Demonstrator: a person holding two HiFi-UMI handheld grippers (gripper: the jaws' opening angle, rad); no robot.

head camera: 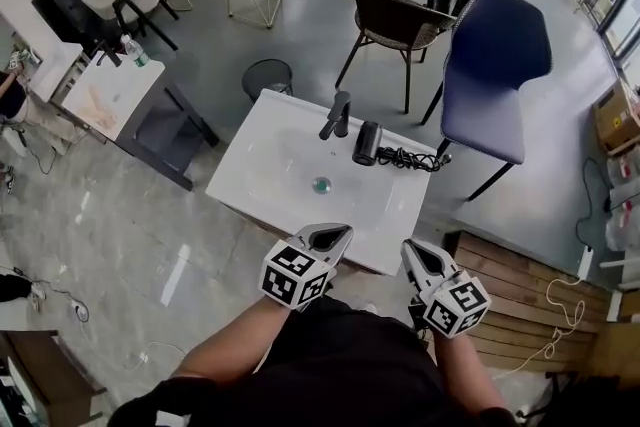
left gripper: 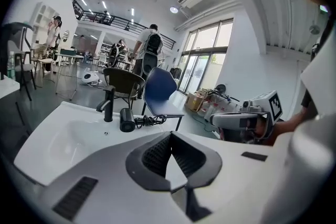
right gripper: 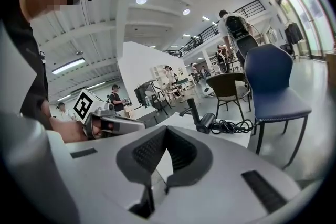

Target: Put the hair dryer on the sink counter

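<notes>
Floor [head camera: 300, 25] of glossy grey fills most of the head view, with furniture scattered across it. Next in size is the white sink counter [head camera: 250, 187], a rectangular slab with a shallow basin, standing directly ahead of the person. Just beyond its far right corner is a blue chair [head camera: 495, 65], and beside that, behind the counter, a brown shell chair [head camera: 395, 20] on thin legs. A dark round bin [head camera: 267, 78] stands off the counter's far left corner. Closer in, the left gripper [head camera: 338, 232] and the right gripper [head camera: 409, 249] are held side by side near the person's body, at the counter's near edge and well apart from anything lying on it. Each gripper view shows the ribbed pads drawn together at the tips with nothing caught between them, so both are closed and empty. The hair dryer [head camera: 367, 143] lies on its side on the counter's far right part, just beside the black faucet [head camera: 338, 113], its barrel end towards the basin. Its black cord [head camera: 412, 158] lies bunched on the counter to its right, reaching the right edge. Smallest is the round drain [head camera: 321, 184] in the middle of the basin.
</notes>
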